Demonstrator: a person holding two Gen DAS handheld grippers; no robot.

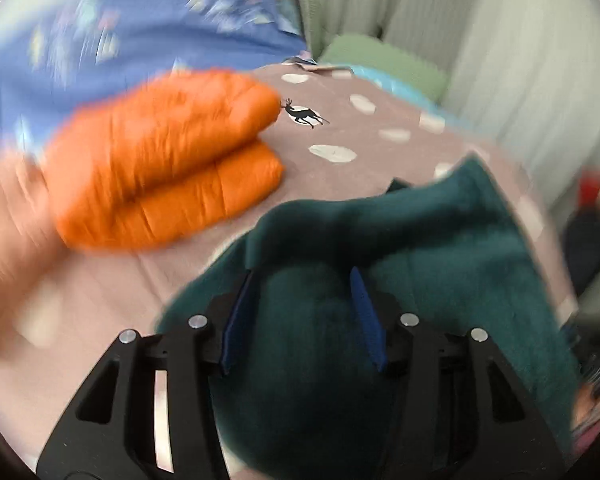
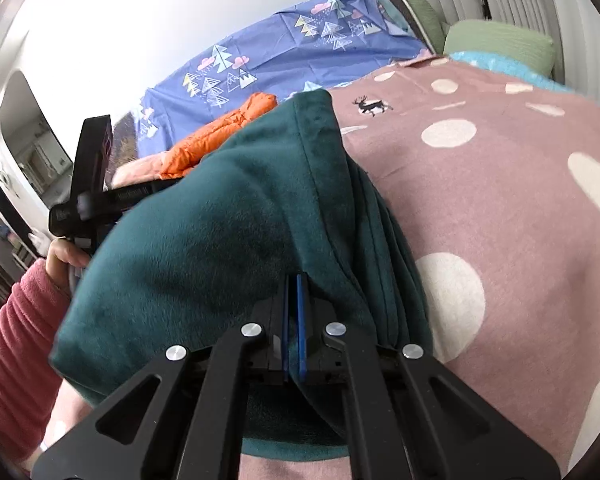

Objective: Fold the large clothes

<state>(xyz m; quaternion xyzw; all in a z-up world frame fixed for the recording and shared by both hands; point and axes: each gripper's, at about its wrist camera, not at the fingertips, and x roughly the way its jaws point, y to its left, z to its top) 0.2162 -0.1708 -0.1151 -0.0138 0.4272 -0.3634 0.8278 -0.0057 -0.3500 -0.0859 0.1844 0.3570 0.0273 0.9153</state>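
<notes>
A dark green fleece garment lies bunched on the pink dotted bedspread. My left gripper is open, its blue pads spread apart right over the green fleece. In the right wrist view the green garment is lifted in a fold, and my right gripper is shut on its edge. The left gripper's black body shows at the far side of the garment, held by a hand in a pink sleeve.
A folded orange puffer jacket lies on the bed left of the green garment. A blue patterned sheet and green pillows lie at the back. Pale curtains hang on the right.
</notes>
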